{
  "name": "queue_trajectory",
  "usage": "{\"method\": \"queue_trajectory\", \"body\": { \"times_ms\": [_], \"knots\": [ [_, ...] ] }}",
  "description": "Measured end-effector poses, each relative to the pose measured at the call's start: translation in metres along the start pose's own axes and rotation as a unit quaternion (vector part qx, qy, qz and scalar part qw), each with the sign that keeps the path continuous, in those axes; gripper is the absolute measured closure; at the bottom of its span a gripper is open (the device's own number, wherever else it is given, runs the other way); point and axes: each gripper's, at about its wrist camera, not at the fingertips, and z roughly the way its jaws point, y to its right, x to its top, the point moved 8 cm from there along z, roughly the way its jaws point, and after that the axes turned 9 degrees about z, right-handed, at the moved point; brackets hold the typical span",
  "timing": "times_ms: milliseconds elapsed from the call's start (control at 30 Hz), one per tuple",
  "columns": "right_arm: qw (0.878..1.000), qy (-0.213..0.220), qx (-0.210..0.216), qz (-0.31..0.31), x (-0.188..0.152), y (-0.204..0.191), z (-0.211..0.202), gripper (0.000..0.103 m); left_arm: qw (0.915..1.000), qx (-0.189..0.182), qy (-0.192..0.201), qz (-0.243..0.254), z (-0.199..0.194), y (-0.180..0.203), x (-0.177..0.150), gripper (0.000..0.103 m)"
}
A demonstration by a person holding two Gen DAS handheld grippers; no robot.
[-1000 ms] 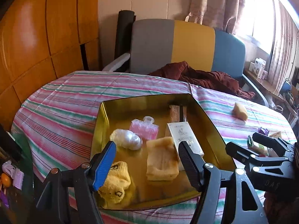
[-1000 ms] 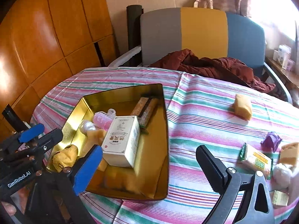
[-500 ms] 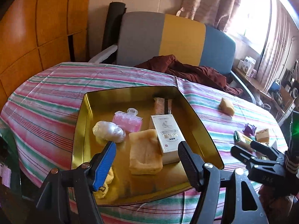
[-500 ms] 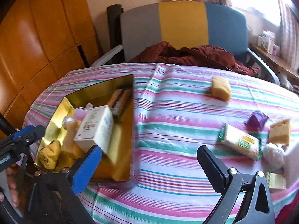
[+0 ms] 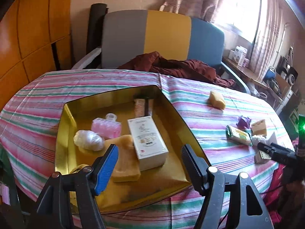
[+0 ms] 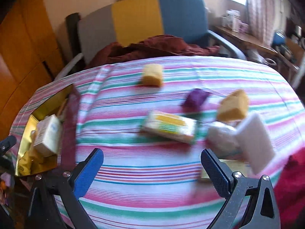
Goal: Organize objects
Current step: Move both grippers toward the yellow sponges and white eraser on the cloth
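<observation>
— Striped cloth is covering the desk [image 6: 152, 164]; what is changing?

— I am swinging my right hand-held gripper [image 6: 152, 164], spread and empty, away from the gold tray [image 5: 63, 133] toward the green-yellow packet [image 6: 169, 126] lying well right of it.

— And your left hand-held gripper [image 5: 148, 158]?

— It is hovering spread over the tray, so another pickup seems next.
</observation>
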Motion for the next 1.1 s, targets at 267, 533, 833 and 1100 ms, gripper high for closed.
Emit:
{"method": "queue_trajectory", "body": {
  "times_ms": [267,533,833,1100],
  "knots": [
    [0.996,0.021,-0.077,0.028,0.029,0.095,-0.031,0.000,0.9990,-0.028,-0.005,0.034,0.007,0.030,0.011,0.034],
    [0.992,0.033,-0.087,0.080,0.047,0.149,-0.027,0.000,0.9941,-0.056,-0.002,0.093,0.017,0.080,0.049,0.034],
    [0.985,0.049,-0.058,0.155,0.050,0.181,-0.023,0.000,0.9883,-0.093,-0.045,0.112,0.077,0.141,0.093,0.033],
    [0.984,0.048,-0.033,0.169,0.054,0.182,-0.024,0.000,0.9820,-0.093,-0.097,0.133,0.157,0.192,0.121,0.032]
  ]
}}
